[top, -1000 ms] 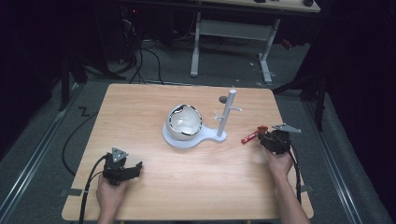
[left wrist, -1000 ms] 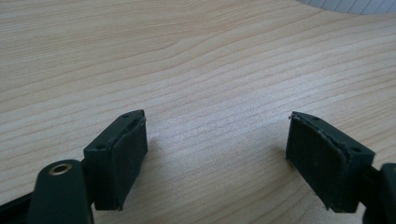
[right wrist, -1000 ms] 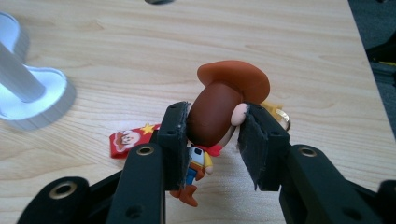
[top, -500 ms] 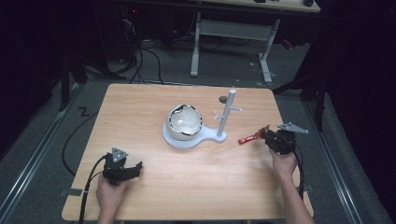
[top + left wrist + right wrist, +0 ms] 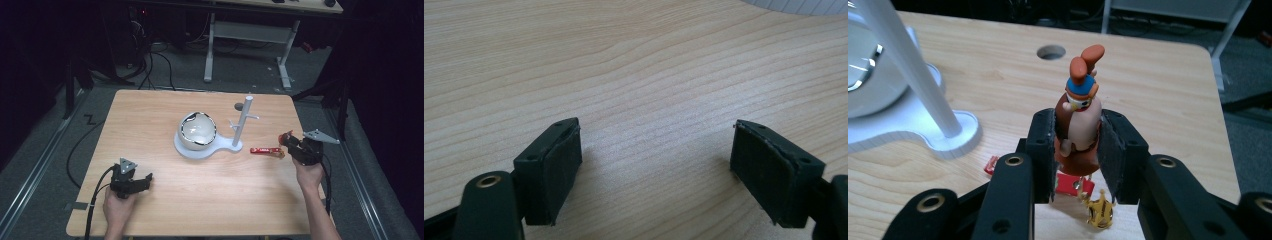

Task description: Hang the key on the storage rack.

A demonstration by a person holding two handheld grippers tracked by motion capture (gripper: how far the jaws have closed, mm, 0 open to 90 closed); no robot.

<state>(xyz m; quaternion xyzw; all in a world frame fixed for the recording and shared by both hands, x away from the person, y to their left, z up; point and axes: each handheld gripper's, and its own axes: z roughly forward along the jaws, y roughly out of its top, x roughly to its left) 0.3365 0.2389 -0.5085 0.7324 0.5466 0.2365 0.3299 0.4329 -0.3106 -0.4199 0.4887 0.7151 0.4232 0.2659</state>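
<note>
I am clamping one cartoon figurine (image 5: 1079,120) in my right hand-held gripper (image 5: 1077,150), its red strap (image 5: 264,150) trailing on the worktop (image 5: 210,200) beside one white stand (image 5: 220,142); the strap's writing is unreadable. My left hand-held gripper (image 5: 656,170) is resting, jaws apart.

- The right gripper (image 5: 292,145), jaws clamped on a small cartoon figurine (image 5: 1079,127), has shifted slightly toward the person's side of the table (image 5: 150,115) over the last second.
- The red strap (image 5: 264,150) hanging from the figurine, earlier raised and angled beside the gripper, now lies flatter on the wood, stretched toward the white stand (image 5: 240,125).
- Its gold charm (image 5: 1099,212) hangs under the jaws.
</note>
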